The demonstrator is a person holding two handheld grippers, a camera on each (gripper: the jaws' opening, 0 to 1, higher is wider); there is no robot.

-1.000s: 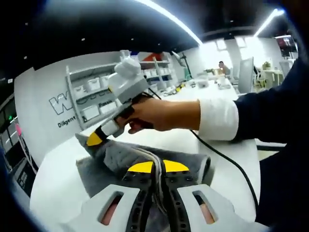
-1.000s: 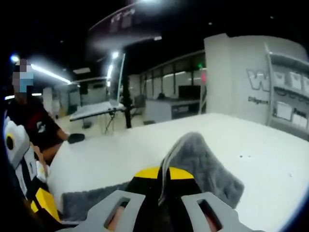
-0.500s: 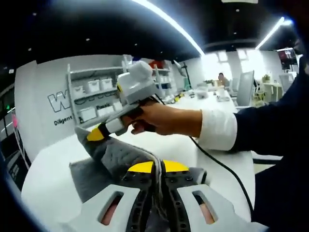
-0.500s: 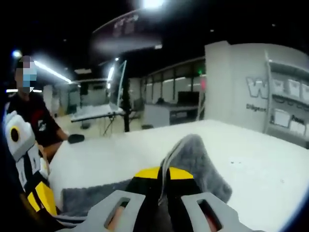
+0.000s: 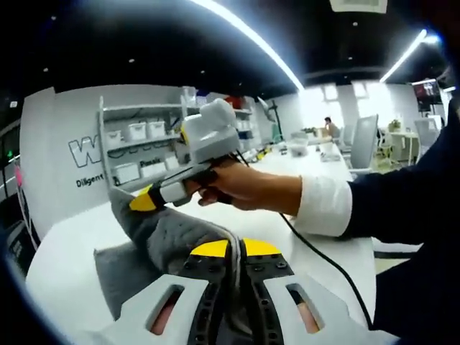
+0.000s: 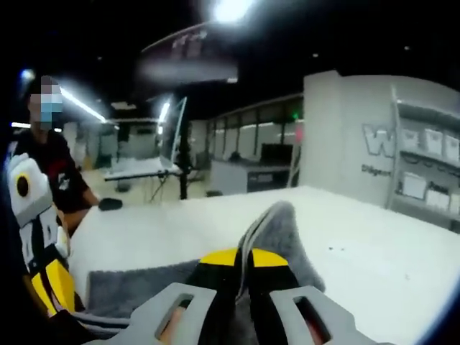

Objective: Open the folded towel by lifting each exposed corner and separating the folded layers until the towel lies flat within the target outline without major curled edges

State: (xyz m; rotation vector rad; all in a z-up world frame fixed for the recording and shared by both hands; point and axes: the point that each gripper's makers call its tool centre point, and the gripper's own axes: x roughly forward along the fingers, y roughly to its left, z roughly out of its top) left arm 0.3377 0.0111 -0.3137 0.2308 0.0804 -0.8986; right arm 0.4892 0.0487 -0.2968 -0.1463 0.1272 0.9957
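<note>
White table (image 5: 65, 251) in an open office, shelving wall behind, desks further back. Grey towel (image 5: 169, 241) is off the table for most of its visible length, strung between both tools.

Left gripper (image 5: 235, 249): jaws closed on a towel edge, cloth pinched right at the yellow tips. Right gripper (image 5: 141, 202), seen in the left gripper view held in the person's hand (image 5: 241, 185): tip clamped on a raised corner. In the right gripper view its own jaws (image 6: 244, 257) are closed with a towel fold (image 6: 277, 233) standing up between them, and the left gripper (image 6: 52, 286) sits at the left edge.

Key relation: the two grips are near each other, with the span between them sagging and layers doubled. Lower towel portion rests on the table beneath. Judgement: the grips likely need to spread apart along that span to open the fold. No target outline can be made out.
</note>
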